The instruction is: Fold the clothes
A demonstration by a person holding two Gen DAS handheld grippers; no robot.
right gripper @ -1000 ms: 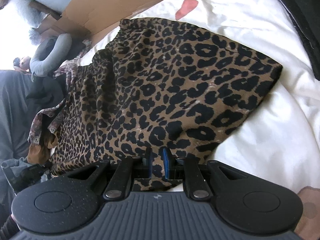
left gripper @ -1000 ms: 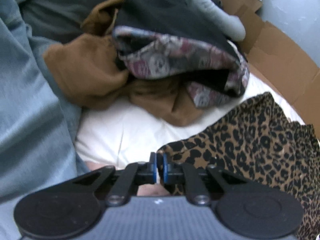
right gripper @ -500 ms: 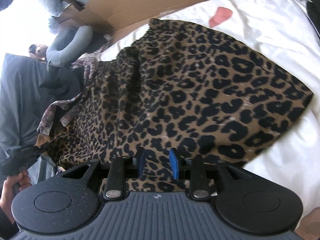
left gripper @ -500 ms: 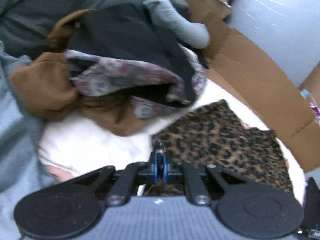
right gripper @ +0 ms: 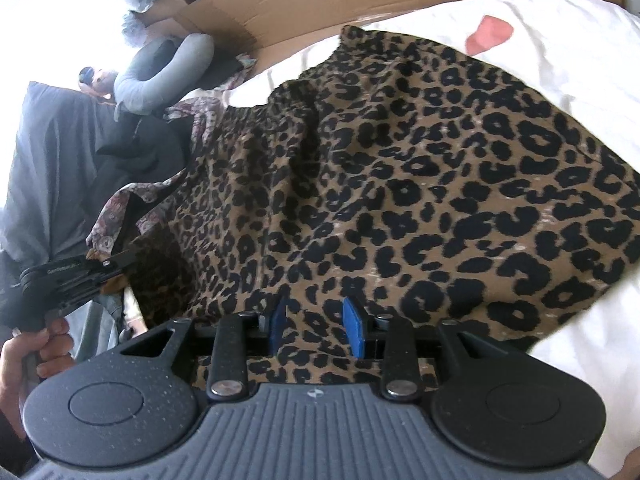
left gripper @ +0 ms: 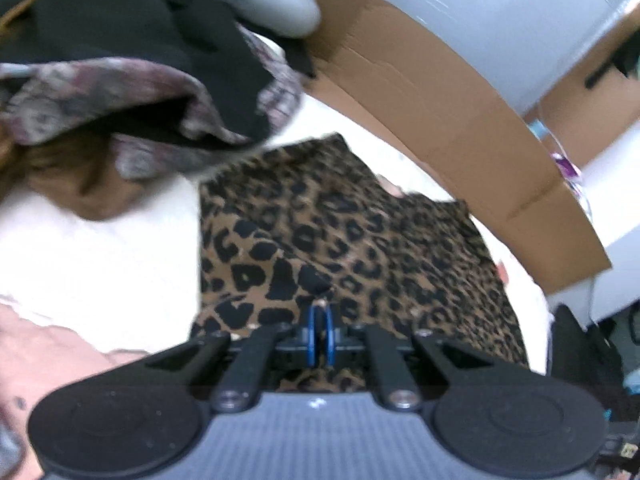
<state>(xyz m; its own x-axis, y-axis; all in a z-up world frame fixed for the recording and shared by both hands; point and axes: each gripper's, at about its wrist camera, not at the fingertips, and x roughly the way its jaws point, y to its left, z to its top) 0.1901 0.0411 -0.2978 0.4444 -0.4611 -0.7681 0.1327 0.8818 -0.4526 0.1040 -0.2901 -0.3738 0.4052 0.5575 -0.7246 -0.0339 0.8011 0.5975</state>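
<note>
The right fingers [right gripper: 316, 330] have parted off the skirt [right gripper: 400, 184], so it may slump, left fingers [left gripper: 319, 334] alone pinching its edge.

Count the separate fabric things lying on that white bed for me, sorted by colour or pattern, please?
Leopard print: 1, the leopard-print garment
Floral print: 1, the floral garment
Plain brown: 1, the brown garment
Plain black: 1, the black garment
Grey: 1, the grey curved cushion
Total: 5 that can be told apart; the pile may hide more.
</note>
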